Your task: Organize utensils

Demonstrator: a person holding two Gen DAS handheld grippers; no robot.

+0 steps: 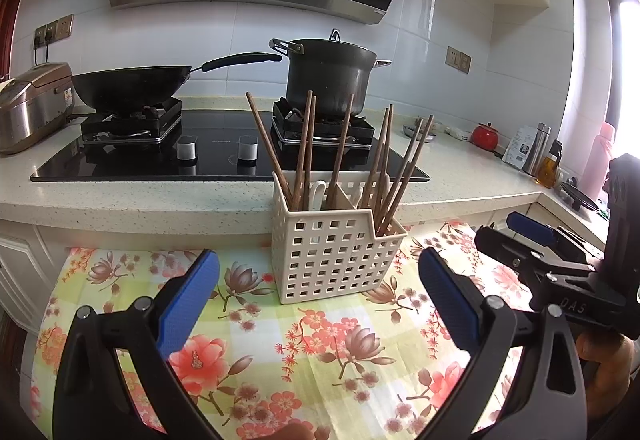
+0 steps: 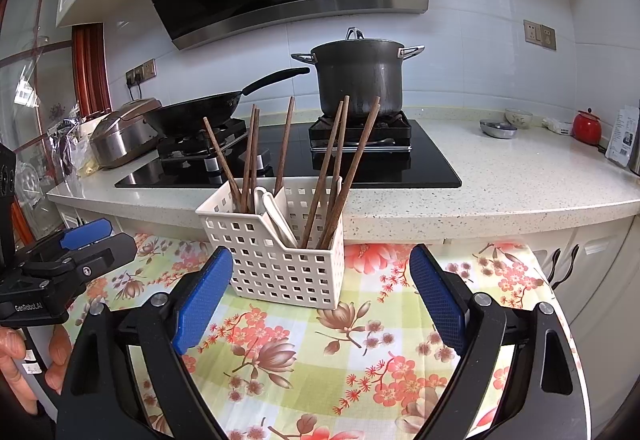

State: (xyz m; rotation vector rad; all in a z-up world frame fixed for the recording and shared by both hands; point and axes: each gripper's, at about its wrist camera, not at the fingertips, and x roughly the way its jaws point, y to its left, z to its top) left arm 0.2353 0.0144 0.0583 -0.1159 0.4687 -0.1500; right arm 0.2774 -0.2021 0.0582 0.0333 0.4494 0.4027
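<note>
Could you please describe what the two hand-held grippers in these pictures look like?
Both look alike. The left hand-held gripper and the right hand-held gripper each have two black plastic fingers faced with textured blue pads, fixed with round silver pins. Seen from the side, each has a blocky black body with small white lettering. No cables or sleeves are visible.
</note>
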